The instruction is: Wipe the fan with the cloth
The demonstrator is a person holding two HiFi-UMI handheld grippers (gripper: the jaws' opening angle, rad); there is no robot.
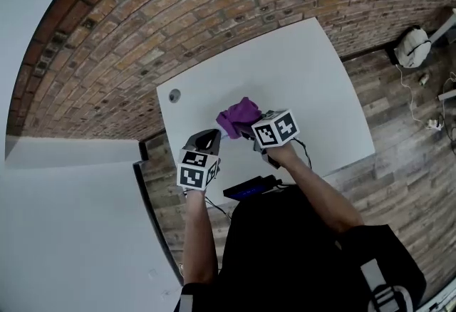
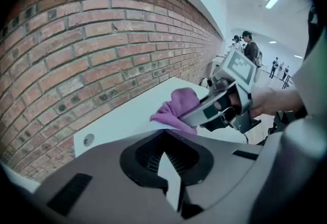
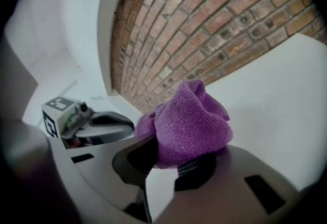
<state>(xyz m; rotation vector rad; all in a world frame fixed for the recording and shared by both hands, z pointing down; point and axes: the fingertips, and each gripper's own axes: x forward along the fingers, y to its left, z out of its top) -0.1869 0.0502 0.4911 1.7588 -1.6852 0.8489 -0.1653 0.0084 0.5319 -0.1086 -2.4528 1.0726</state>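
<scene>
Cloth (image 1: 239,117): purple, bunched up, pinched in the R gripper (image 3: 168,166), over the middle of the table (image 1: 306,68). Can't tell if it touches the top.
R gripper: jaws clamped on a low fold of the Cloth, and the rest bulges up over the tips.
L gripper (image 2: 170,164): jaws pressed together, nothing btwn them. It sits just left of the R gripper, tips near the Cloth but apart from it.
Table: white, pushed against the brick wall (image 1: 128,26), w/ a round grommet hole (image 1: 174,95) near its far left corner.
Fan (image 1: 413,47): prob. the white round unit on the wood floor (image 1: 399,118), well right of the table, cables beside it — too small to be sure.
Black box (image 1: 249,188): flat, at the near table edge btwn the person's arms, w/ a cable running off it.
Bg: a few ppl (image 2: 249,46) standing far down the room — seen in the left gripper view only.
</scene>
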